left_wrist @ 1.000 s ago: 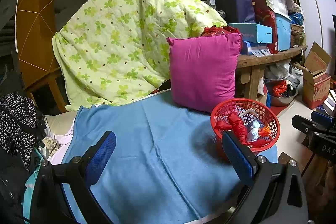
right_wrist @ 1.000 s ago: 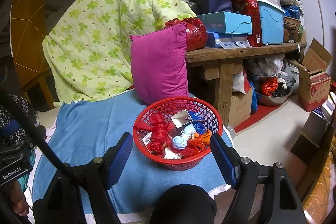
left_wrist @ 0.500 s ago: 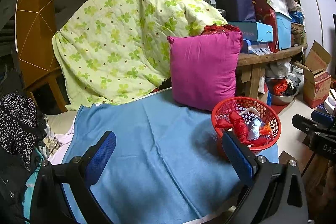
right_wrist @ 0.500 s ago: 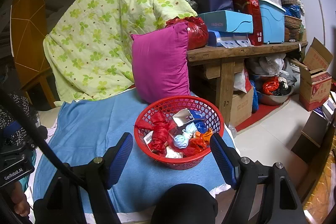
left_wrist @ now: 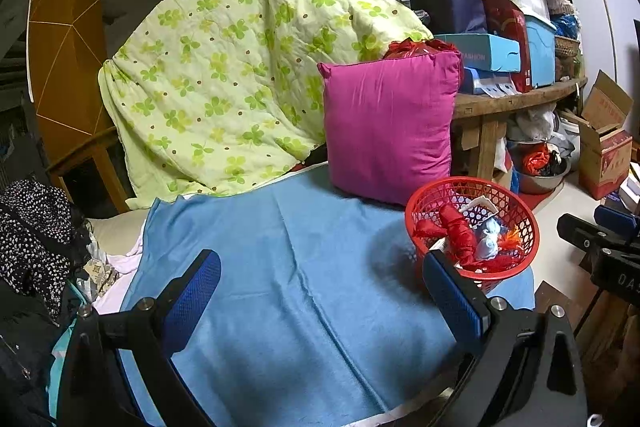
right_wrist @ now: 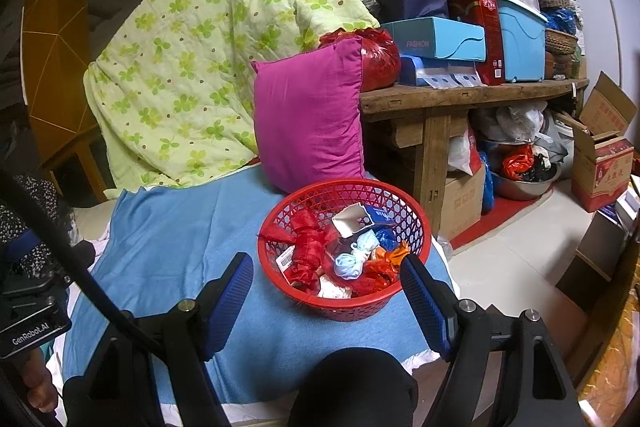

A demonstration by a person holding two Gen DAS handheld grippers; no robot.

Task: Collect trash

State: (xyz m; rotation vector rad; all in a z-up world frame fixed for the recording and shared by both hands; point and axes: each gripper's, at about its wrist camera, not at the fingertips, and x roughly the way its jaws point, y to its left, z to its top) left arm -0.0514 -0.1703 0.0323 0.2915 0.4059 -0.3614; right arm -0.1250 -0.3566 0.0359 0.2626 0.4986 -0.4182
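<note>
Right wrist view — red basket [right_wrist: 344, 307] near blue blanket's [right_wrist: 168, 227] edge, possibly overhanging; both grippers — left [left_wrist: 320, 291], right [right_wrist: 326, 291] — agape, empty.

basket [left_wrist: 472, 195] partly behind left gripper [left_wrist: 320, 287] finger

Red plastic mesh basket [right_wrist: 344, 255], matt blue cloth sheet [left_wrist: 280, 267], rough wood bench [right_wrist: 460, 95]

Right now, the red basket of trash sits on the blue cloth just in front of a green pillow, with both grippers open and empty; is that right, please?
Nearly: the pillow is magenta, not green, as the right wrist view shows. The red basket does sit on the blue cloth, with the left gripper and right gripper open and empty.
</note>
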